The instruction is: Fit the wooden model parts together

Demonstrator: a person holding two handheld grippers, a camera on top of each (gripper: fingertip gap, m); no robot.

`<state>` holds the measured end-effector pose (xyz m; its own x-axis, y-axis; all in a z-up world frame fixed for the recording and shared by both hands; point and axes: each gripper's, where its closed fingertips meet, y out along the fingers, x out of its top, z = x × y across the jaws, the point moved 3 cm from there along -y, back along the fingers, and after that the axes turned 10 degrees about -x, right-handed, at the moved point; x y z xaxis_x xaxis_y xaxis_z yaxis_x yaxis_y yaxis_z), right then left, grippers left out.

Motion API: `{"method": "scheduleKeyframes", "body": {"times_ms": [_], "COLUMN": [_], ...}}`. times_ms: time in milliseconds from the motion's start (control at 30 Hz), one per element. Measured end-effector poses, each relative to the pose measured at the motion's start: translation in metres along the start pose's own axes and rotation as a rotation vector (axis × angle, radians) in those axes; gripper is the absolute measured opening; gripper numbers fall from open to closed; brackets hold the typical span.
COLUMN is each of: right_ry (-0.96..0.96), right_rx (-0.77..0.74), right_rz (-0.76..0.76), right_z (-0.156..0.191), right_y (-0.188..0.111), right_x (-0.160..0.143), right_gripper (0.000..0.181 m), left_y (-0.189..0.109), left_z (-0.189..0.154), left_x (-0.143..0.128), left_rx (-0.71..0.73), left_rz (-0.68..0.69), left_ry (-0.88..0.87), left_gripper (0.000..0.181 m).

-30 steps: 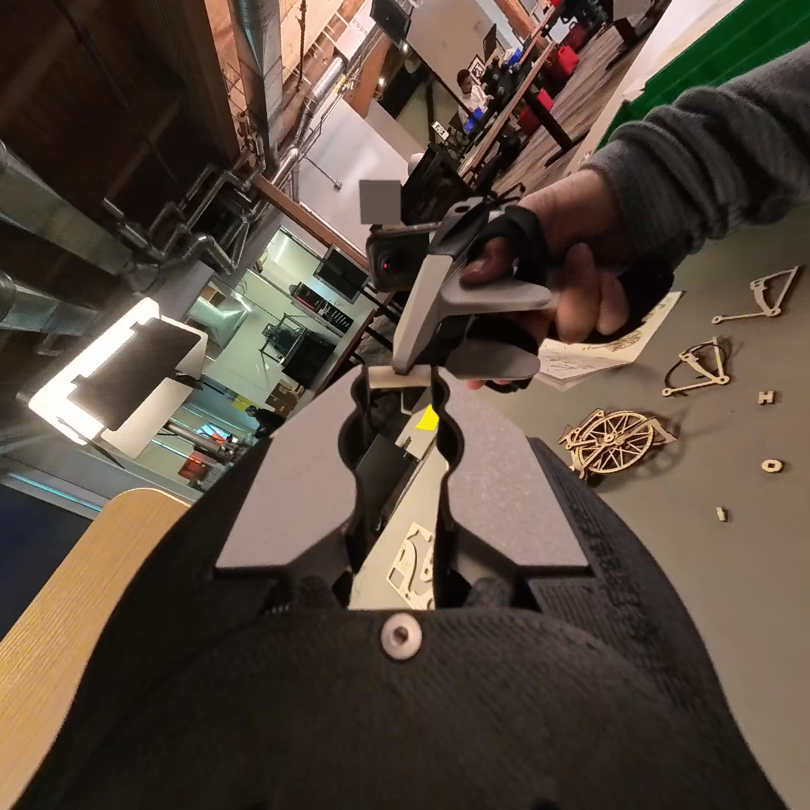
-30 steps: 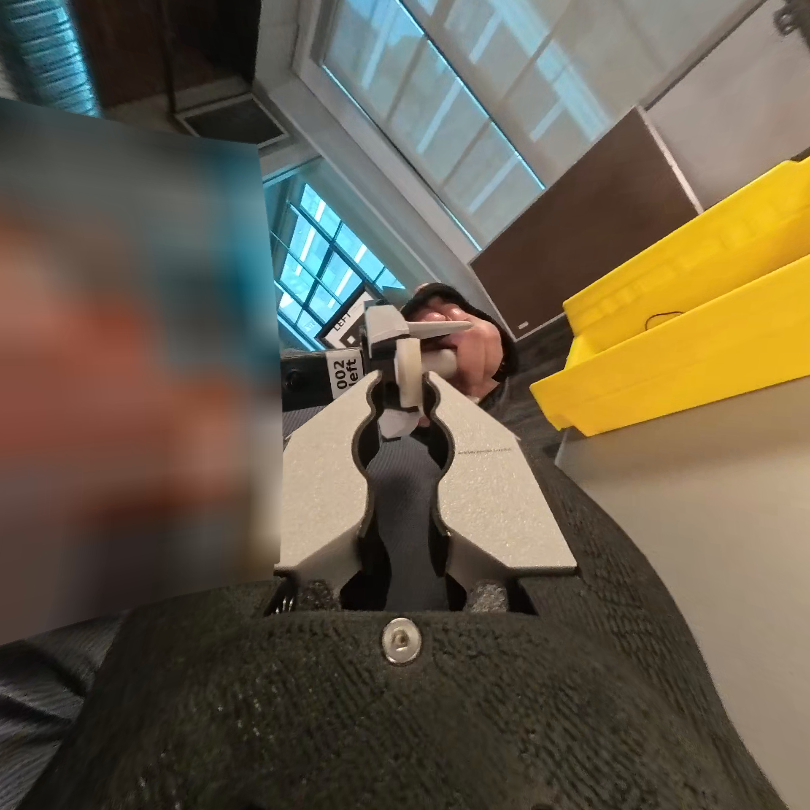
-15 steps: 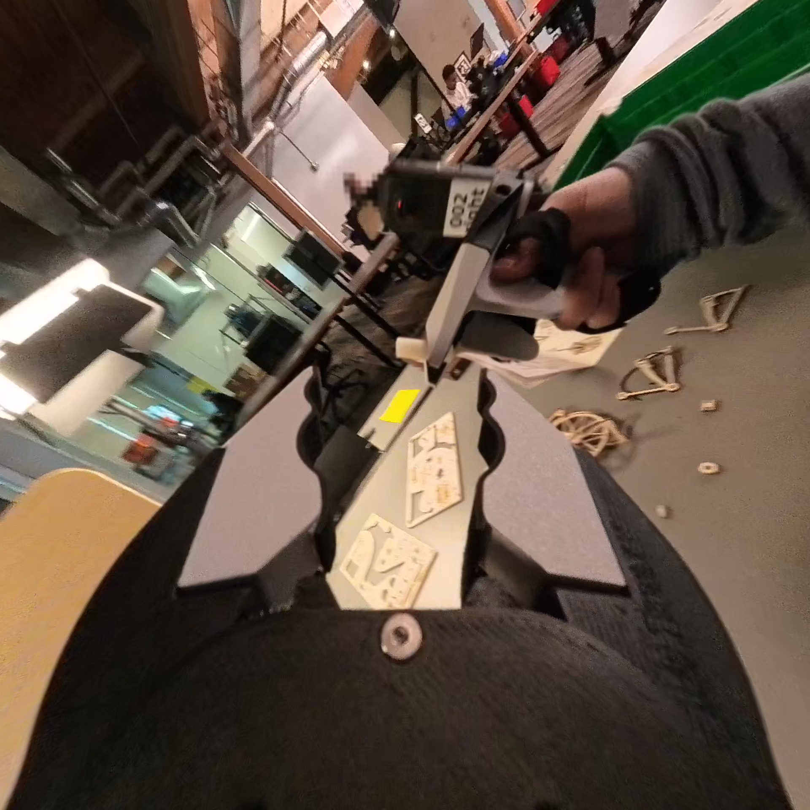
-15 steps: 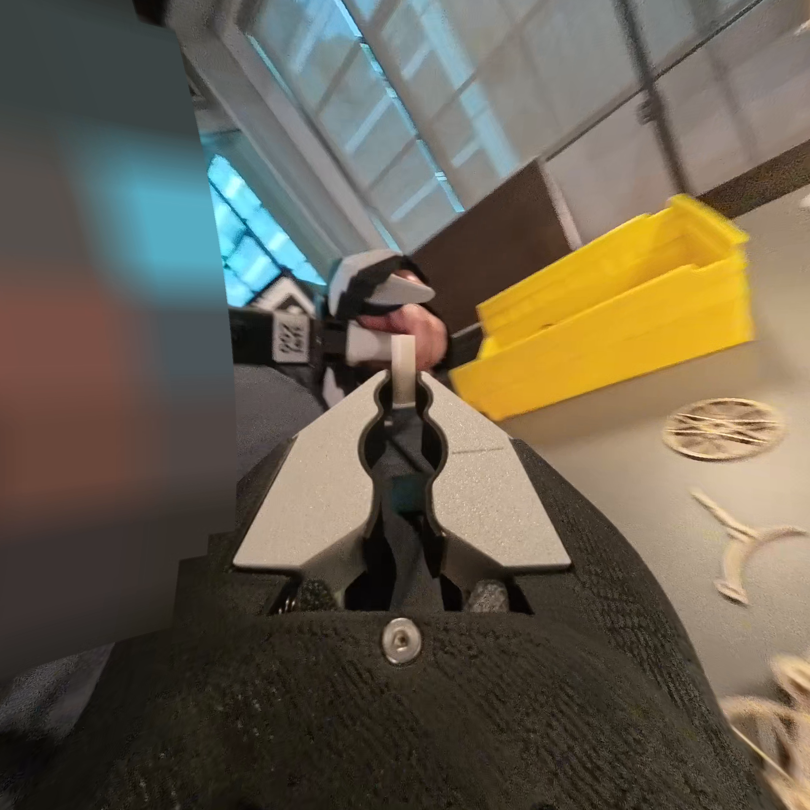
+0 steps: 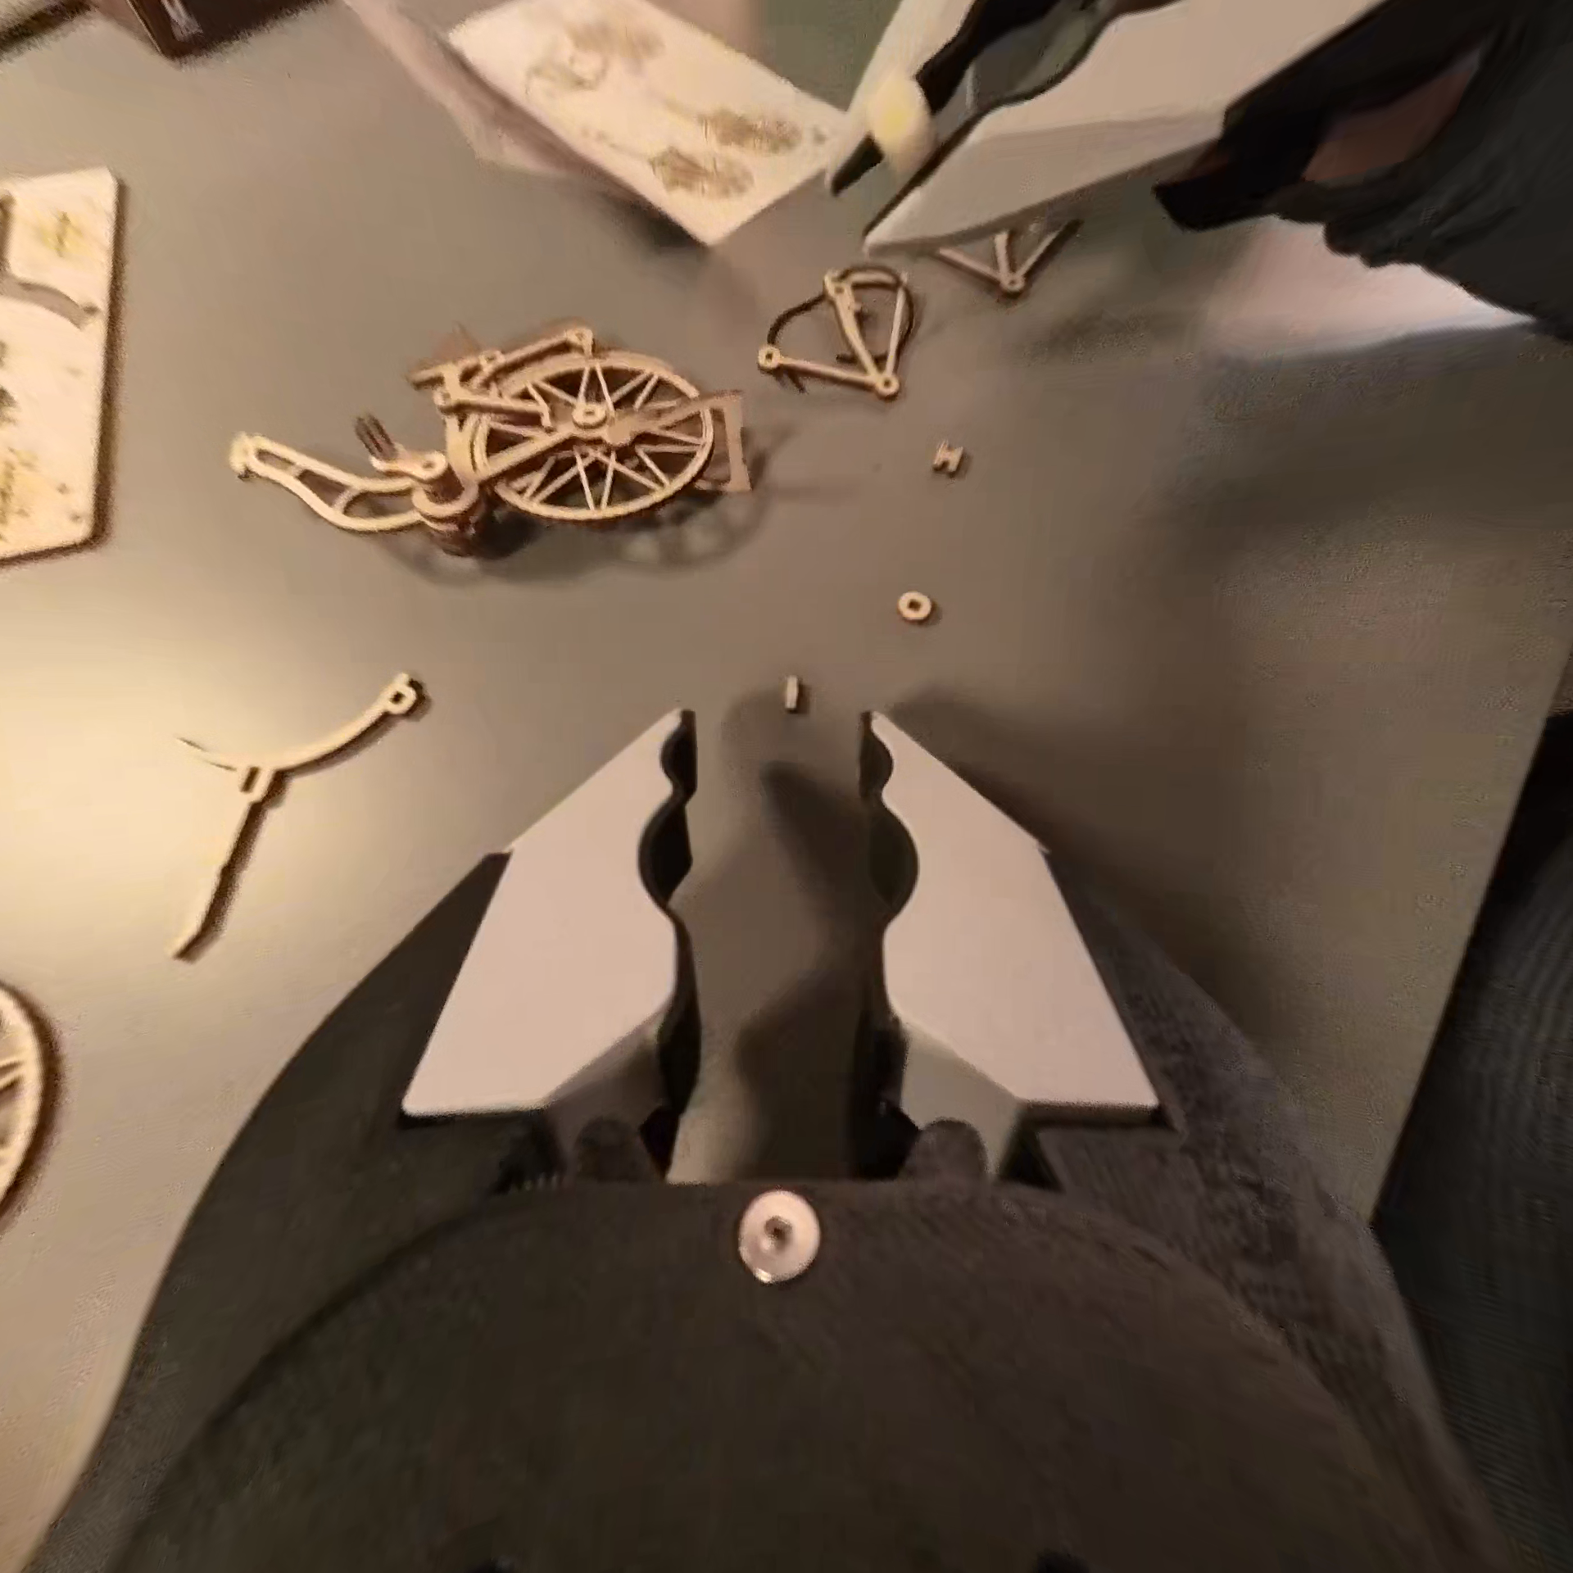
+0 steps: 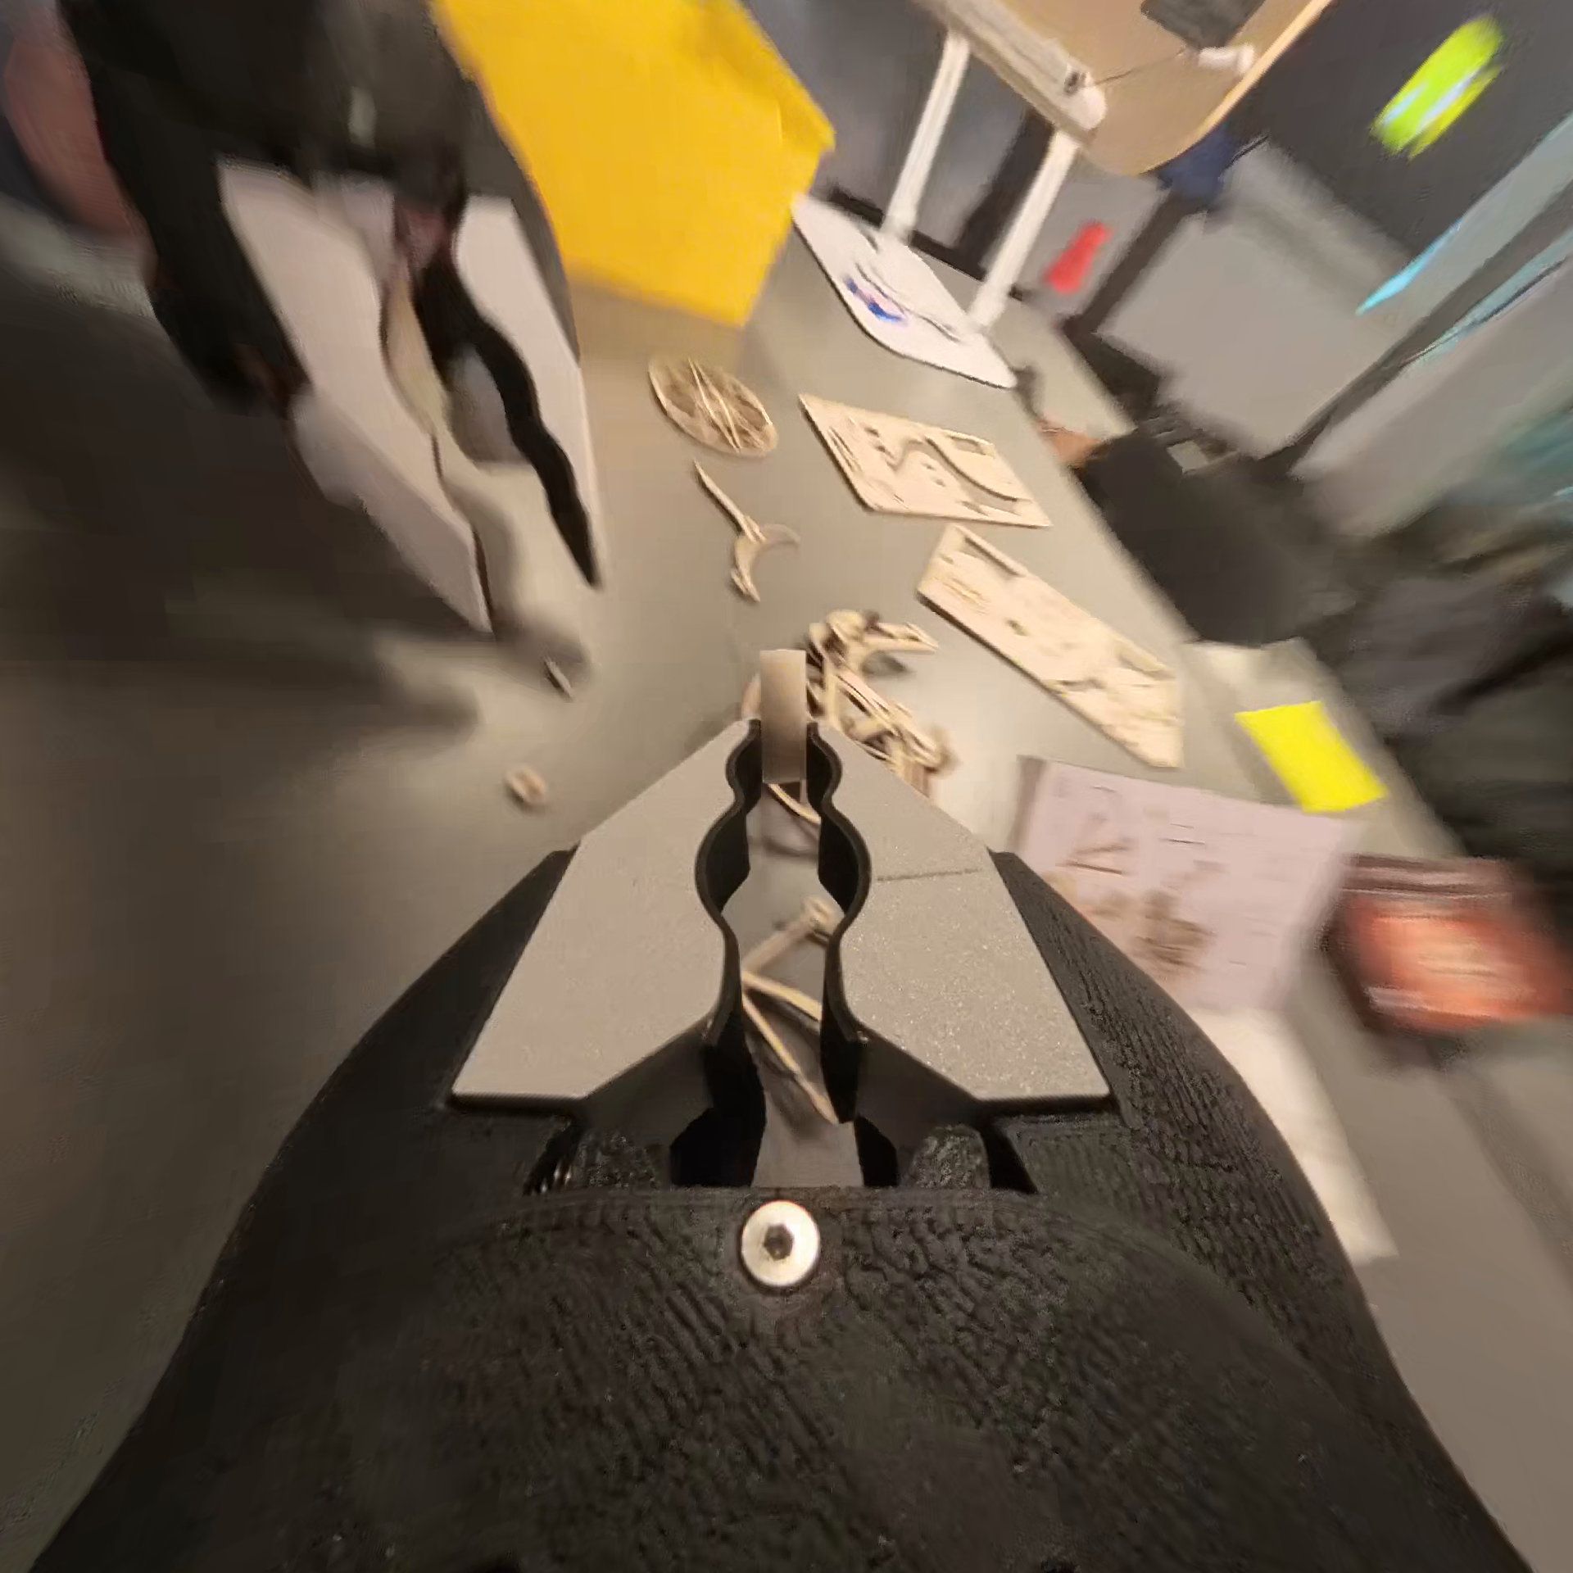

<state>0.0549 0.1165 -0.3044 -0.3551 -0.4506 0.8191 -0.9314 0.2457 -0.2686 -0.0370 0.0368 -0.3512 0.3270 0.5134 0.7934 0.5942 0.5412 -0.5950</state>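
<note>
Left wrist view: left gripper now tipped down from the room to the grey table, jaws spread and empty, a tiny wooden peg just beyond the tips, a small ring farther on, the half-built wheel assembly beyond. Right wrist view, blurred by motion: right gripper clenched on a pale flat wooden piece, swung low over that assembly. Hand-over apparently finished; fitting probably next.

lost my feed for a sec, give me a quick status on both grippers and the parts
Left gripper open, empty, above small peg. Right gripper shut on pale wooden piece. Wheel assembly flat on table, nothing blocking.
</note>
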Motion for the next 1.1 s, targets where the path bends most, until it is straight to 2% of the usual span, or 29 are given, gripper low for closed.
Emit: {"method": "scheduleKeyframes", "body": {"times_ms": [100, 233, 333, 633, 800, 900, 1000, 1100], "right_ry": [-0.149, -0.301, -0.404, -0.453, -0.491, -0.543, -0.602, -0.688], "right_rx": [-0.073, -0.118, -0.154, -0.161, -0.159, -0.206, -0.303, -0.443], "right_rz": [0.001, 0.001, 0.012, 0.022, 0.03, 0.049, 0.109, 0.16], "right_z": [0.005, 0.012, 0.014, 0.019, 0.023, 0.019, 0.007, -0.009], "right_y": [0.003, 0.006, 0.007, 0.008, 0.011, 0.011, 0.01, 0.005], "right_x": [-0.004, -0.005, -0.008, -0.01, -0.01, -0.01, -0.011, -0.009], "right_gripper": [0.008, 0.007, 0.008, 0.008, 0.007, 0.008, 0.008, 0.008], "left_y": [0.01, 0.014, 0.017, 0.019, 0.019, 0.021, 0.024, 0.024], "left_z": [0.001, 0.004, 0.003, 0.002, 0.003, 0.009, 0.008, 0.012], "left_x": [-0.006, -0.006, -0.004, -0.003, -0.003, 0.008, 0.036, 0.061], "left_rx": [-0.029, -0.004, -0.024, -0.044, -0.018, 0.022, -0.02, -0.041], "left_rz": [0.024, 0.07, 0.079, 0.156, 0.148, 0.054, -0.172, -0.366], "left_ry": [-0.019, 0.039, 0.049, 0.127, 0.137, 0.056, -0.075, -0.115], "left_gripper": [0.027, 0.013, 0.011, 0.001, 0.001, 0.001, 0.001, 0.001]}}
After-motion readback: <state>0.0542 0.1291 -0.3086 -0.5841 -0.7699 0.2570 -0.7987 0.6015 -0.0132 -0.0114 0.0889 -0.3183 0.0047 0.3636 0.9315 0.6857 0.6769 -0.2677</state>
